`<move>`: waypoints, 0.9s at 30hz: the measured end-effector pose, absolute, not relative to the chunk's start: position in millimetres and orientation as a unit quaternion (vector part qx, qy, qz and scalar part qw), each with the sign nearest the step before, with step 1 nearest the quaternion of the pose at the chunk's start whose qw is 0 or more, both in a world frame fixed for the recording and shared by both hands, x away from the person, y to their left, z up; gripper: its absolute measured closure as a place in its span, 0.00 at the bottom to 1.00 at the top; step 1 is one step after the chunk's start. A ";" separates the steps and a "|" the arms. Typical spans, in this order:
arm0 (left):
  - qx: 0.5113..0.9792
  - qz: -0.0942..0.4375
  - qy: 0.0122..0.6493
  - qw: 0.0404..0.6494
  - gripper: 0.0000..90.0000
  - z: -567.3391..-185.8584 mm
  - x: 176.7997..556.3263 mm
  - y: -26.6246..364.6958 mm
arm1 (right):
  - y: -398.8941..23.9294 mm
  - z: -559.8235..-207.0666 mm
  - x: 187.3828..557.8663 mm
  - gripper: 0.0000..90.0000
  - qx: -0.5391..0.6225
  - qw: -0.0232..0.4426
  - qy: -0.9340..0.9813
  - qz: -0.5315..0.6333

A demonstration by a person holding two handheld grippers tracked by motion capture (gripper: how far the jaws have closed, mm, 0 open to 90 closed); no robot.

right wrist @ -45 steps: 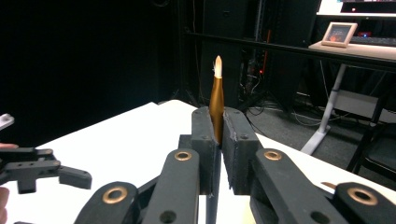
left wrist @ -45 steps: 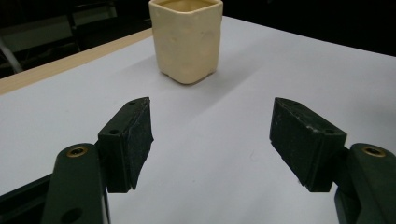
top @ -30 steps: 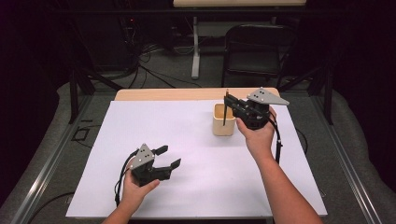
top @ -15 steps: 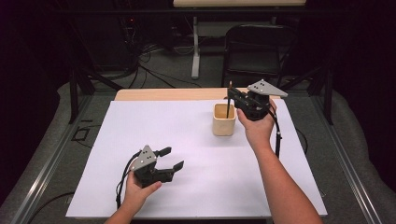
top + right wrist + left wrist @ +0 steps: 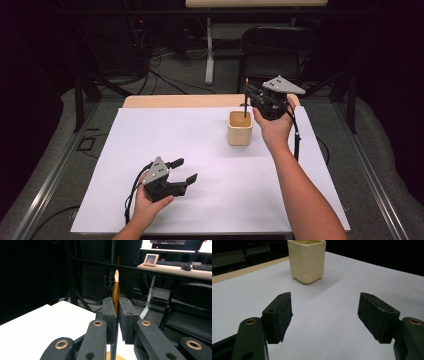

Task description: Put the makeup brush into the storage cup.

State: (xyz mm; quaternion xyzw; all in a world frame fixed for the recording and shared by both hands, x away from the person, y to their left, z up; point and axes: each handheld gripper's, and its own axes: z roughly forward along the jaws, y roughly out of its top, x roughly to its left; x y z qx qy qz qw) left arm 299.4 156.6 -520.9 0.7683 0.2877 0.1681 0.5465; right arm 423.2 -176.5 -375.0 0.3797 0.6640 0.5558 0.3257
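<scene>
Right now we have the pen (image 5: 115, 293) pinched between the closed jaws of our right gripper (image 5: 248, 94), standing nearly upright: gold barrel and pale tip above the pads in the right gripper view, dark lower shaft hanging below them. From the high view, that lower end points down into the mouth of the cream cup (image 5: 240, 128), which stands on the white sheet (image 5: 200, 150) near the table's far edge, just beside and below our right hand (image 5: 274, 127). So the relation that matters is vertical: the pen's long axis lines up with the cup's opening, cup directly under the gripper. Whether the pen's end is inside the rim or only above it, we cannot tell. Our left gripper (image 5: 182, 171) sits well apart near the front edge, jaws spread wide with nothing between them, facing the cup across bare sheet
</scene>
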 end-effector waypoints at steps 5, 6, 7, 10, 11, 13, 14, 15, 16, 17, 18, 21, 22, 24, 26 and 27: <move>0.768 0.163 0.289 0.548 0.31 -521.4 300.5 156.8 | -176.9 -374.0 432.8 0.93 0.388 0.328 0.659 0.554; 0.769 0.163 0.289 0.547 0.31 -521.6 300.5 156.8 | -177.2 -374.4 434.2 0.93 0.390 0.329 0.658 0.554; 0.769 0.164 0.288 0.546 0.31 -521.7 300.6 156.8 | -177.5 -375.0 435.3 0.93 0.392 0.329 0.656 0.554; 0.769 0.162 0.289 0.546 0.31 -522.2 300.8 156.3 | -179.4 -378.1 438.7 0.93 0.398 0.328 0.654 0.553; 0.770 0.162 0.289 0.546 0.31 -522.4 300.8 156.3 | -179.7 -378.8 439.4 0.93 0.399 0.328 0.655 0.552; 0.770 0.161 0.289 0.545 0.31 -522.6 301.0 156.0 | -179.1 -379.3 439.9 0.93 0.398 0.329 0.655 0.552; 0.770 0.162 0.289 0.545 0.31 -522.6 301.0 156.1 | -178.3 -379.2 439.9 0.93 0.398 0.330 0.655 0.552; 0.770 0.162 0.289 0.546 0.31 -522.6 301.0 156.1 | -177.6 -379.0 439.6 0.93 0.396 0.332 0.655 0.552; 0.770 0.163 0.289 0.545 0.31 -522.5 301.0 156.2 | -176.8 -379.0 439.3 0.93 0.396 0.331 0.655 0.552; 0.769 0.163 0.290 0.546 0.31 -522.4 301.0 156.4 | -176.3 -379.3 439.2 0.93 0.394 0.333 0.655 0.552; 0.768 0.163 0.291 0.547 0.31 -522.3 300.9 156.5 | -175.7 -379.6 439.1 0.93 0.394 0.333 0.657 0.550; 0.768 0.163 0.291 0.547 0.31 -522.2 300.8 156.7 | -175.0 -381.2 439.5 0.93 0.394 0.334 0.660 0.546; 0.768 0.163 0.290 0.547 0.31 -522.2 300.8 156.7 | -174.9 -381.6 439.7 0.93 0.394 0.335 0.660 0.545; 0.769 0.163 0.290 0.546 0.31 -522.4 300.9 156.6 | -174.6 -381.9 439.9 0.93 0.394 0.336 0.660 0.546; 0.769 0.163 0.290 0.546 0.31 -522.5 301.0 156.6 | -174.0 -382.0 440.0 0.93 0.392 0.337 0.659 0.546; 0.769 0.163 0.290 0.546 0.31 -522.5 301.1 156.6 | -173.5 -382.0 439.7 0.93 0.393 0.336 0.660 0.546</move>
